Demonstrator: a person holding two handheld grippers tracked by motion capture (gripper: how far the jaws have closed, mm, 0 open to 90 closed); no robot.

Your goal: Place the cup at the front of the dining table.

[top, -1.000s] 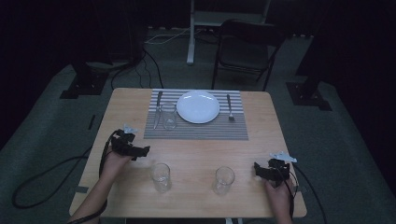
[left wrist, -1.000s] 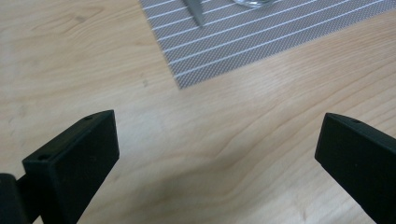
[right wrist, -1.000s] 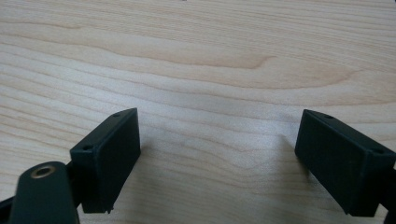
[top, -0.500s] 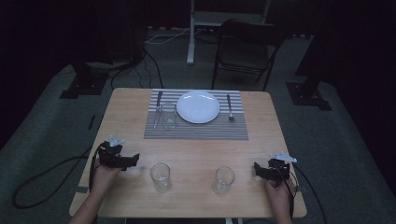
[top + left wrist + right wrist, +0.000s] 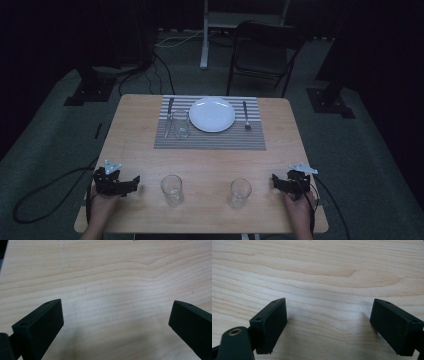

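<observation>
A white plate (image 5: pixel 212 114) lies on a striped placemat (image 5: pixel 210 141) at the table's far side, with a knife (image 5: pixel 169 116) to its left, a fork (image 5: pixel 245 115) to its right and a clear glass (image 5: pixel 180 124) beside the knife. Two more clear glasses (image 5: pixel 172 189) (image 5: pixel 240 192) stand near the front edge. My left gripper (image 5: pixel 134 183) rests open at the front left, left of the nearer glass. My right gripper (image 5: pixel 276 181) rests open at the front right. In each gripper view the black jaws stand wide apart over bare wood (image 5: pixel 112 290) (image 5: pixel 327 280), holding nothing.
The wooden table (image 5: pixel 140 150) stands on grey carpet. A dark chair (image 5: pixel 260 55) and a white stand (image 5: pixel 205 35) are behind it. Cables (image 5: pixel 45 195) trail across the floor at the left, and black bases (image 5: pixel 90 90) (image 5: pixel 330 102) flank the table.
My left gripper has pulled back toward the front left edge and dropped lower onto the table. The right gripper has stayed put.
</observation>
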